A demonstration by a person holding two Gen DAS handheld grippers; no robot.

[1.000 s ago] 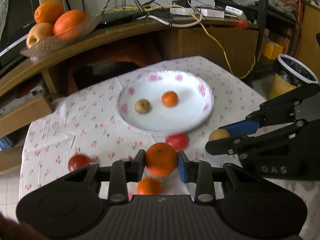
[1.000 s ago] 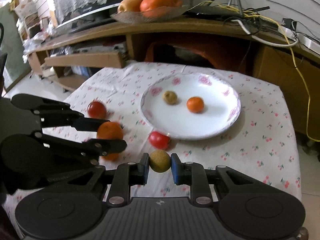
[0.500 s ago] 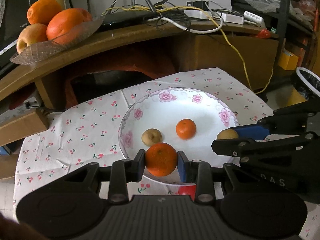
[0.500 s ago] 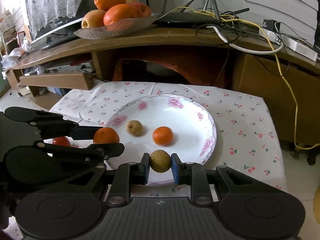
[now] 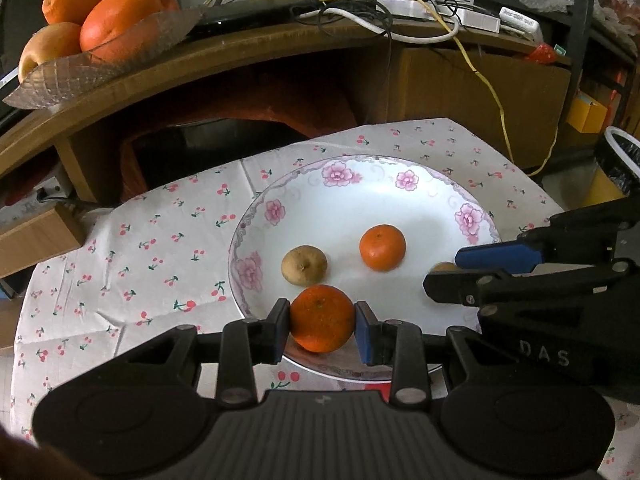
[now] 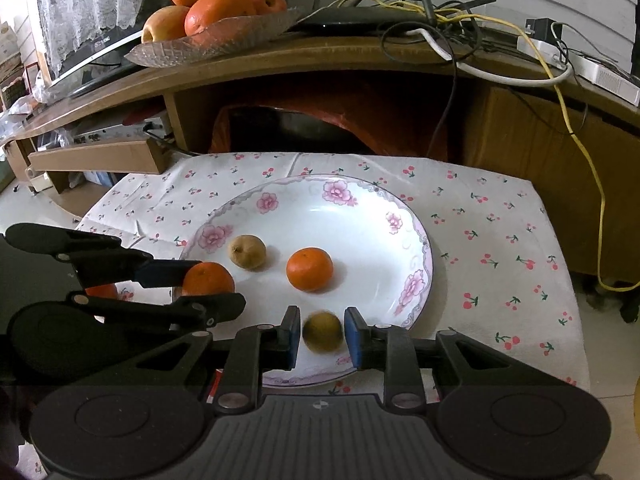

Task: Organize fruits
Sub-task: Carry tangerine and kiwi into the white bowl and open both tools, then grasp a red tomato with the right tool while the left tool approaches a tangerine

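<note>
Fruits: small ones, in two colours. Orange tangerines with dimpled skin, and dull yellow-brown round ones with a matte, slightly rough peel.
Held tangerine (image 5: 322, 318): pinched snug between the left gripper (image 5: 322, 330) pads, hanging over the near edge of the plate.
Brown fruit (image 6: 323, 331): sits blurred in the gap of the right gripper (image 6: 322, 336), also over the near rim. The jaws have just been opening, and there's a sliver of daylight on both sides, so the pads aren't pressing it.
Already on the plate: one tangerine (image 5: 382, 247) and one brown fruit with a little stem dimple (image 5: 304, 265), side by side near the middle, not touching.
Plate (image 5: 340, 200): big, round, shallow, glossy white with pink flowers and a scalloped lilac border.
Cloth (image 5: 132, 248): white, creased, printed with tiny cherries, covers the small table.
Stray fruit: a bit of an orange one (image 6: 102, 291) on the cloth, left of the plate, mostly hidden behind the left gripper.
Shelf behind: curved wood (image 6: 320, 56), carrying a cut-glass dish (image 6: 208, 46) piled with big oranges and apples, plus a tangle of cables (image 6: 460, 40).
</note>
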